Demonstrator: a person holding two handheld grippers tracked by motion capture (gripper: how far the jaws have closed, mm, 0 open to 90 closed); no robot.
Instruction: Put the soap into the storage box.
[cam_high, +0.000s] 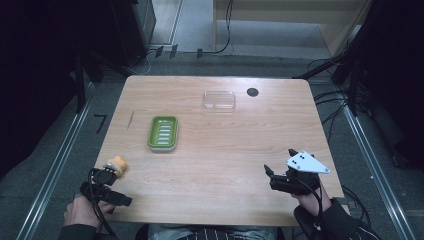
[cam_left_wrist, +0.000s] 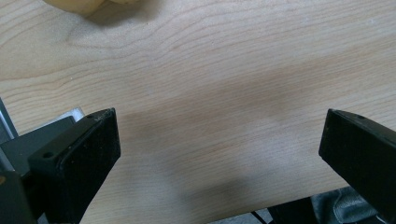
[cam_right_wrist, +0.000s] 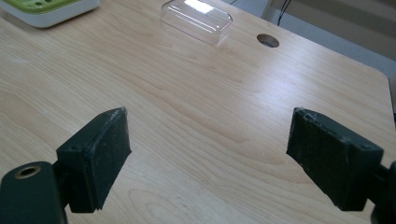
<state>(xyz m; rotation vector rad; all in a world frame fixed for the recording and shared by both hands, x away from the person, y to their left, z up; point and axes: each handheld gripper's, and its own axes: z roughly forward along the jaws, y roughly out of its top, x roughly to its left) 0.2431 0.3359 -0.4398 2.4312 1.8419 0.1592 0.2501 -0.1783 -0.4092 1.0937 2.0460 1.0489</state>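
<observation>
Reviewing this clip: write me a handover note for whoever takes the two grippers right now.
Left gripper: jaws wide open, nothing between them, low over the table's near left corner, right beside the small orange-and-cream object; contact cannot be told.
Right gripper: open, empty, near the right front edge, pointing toward the far side.
Things: green soap dish left of centre, with nothing visible in it; clear plastic lid lying apart near the far edge.
Done: nothing gripped, nothing placed.
Left: probably grasp the orange object with the left gripper; the dish and lid look like the likely next things.
</observation>
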